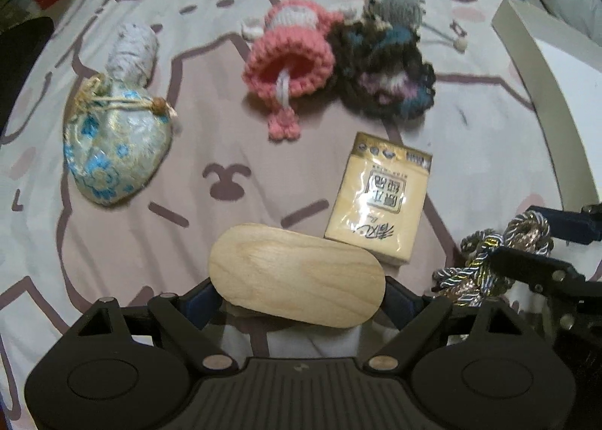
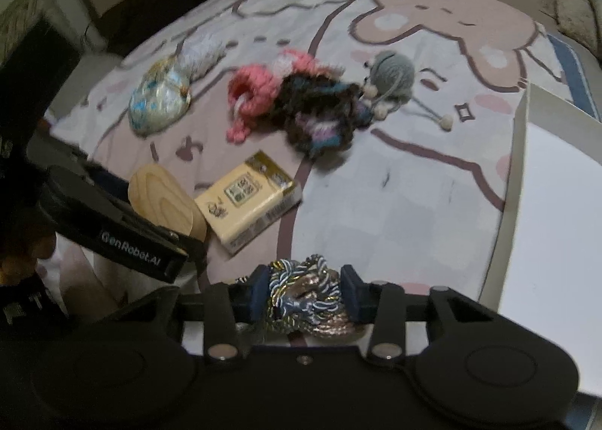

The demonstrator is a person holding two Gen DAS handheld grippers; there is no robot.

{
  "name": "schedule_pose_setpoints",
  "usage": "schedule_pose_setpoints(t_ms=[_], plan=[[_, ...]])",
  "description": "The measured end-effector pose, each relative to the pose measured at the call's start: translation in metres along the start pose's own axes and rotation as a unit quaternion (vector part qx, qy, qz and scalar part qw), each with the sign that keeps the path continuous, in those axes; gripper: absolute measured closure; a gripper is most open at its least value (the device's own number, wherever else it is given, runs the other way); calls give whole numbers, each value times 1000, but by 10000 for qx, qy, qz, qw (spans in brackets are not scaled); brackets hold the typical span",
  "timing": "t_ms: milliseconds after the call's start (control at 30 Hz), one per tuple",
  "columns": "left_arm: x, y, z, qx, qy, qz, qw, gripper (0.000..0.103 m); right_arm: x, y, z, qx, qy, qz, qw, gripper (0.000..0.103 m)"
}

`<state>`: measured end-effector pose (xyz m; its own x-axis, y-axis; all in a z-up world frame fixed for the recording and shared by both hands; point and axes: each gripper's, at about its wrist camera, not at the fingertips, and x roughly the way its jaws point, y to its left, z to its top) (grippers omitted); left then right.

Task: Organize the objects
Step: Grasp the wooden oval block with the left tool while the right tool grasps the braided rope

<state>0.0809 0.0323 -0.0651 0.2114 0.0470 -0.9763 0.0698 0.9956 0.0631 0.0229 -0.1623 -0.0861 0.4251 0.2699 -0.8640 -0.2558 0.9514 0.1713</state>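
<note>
In the left wrist view, the left hand-held gripper (image 1: 297, 294) is clamped on a pale wooden oval piece (image 1: 297, 275) at 6 o'clock, above a cartoon-printed bed sheet (image 1: 188, 98). A yellow box (image 1: 376, 200) lies just beyond it toward 1 o'clock; a blue-flowered brocade pouch (image 1: 113, 151) sits at 9 o'clock, and a pink crochet piece (image 1: 289, 53) touches a dark knitted piece (image 1: 387, 72) at 12 o'clock. A white box (image 1: 557, 91) stands at 3 o'clock. In the right wrist view, the right hand-held gripper (image 2: 304, 298) is clamped on a twisted metallic cord bundle (image 2: 304, 298) at 6 o'clock; a grey knitted ball (image 2: 391, 72) lies at 12 o'clock, touching the dark knit.
</note>
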Motion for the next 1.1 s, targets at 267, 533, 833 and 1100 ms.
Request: schedule_pose_setpoints(t_ms=[267, 533, 833, 1100], plan=[[-10, -9, 9, -72, -265, 17, 9996, 14, -2, -2, -2, 212, -8, 165, 9996, 33], [4, -6, 16, -239, -86, -30, 9997, 13, 18, 21, -9, -212, 339, -165, 9991, 10], [16, -10, 20, -105, 73, 27, 9999, 4, 39, 9, -8, 211, 673, -550, 9960, 12], [23, -18, 21, 320, 244, -25, 9992, 3, 25, 2, -7, 418, 352, -445, 9975, 25]])
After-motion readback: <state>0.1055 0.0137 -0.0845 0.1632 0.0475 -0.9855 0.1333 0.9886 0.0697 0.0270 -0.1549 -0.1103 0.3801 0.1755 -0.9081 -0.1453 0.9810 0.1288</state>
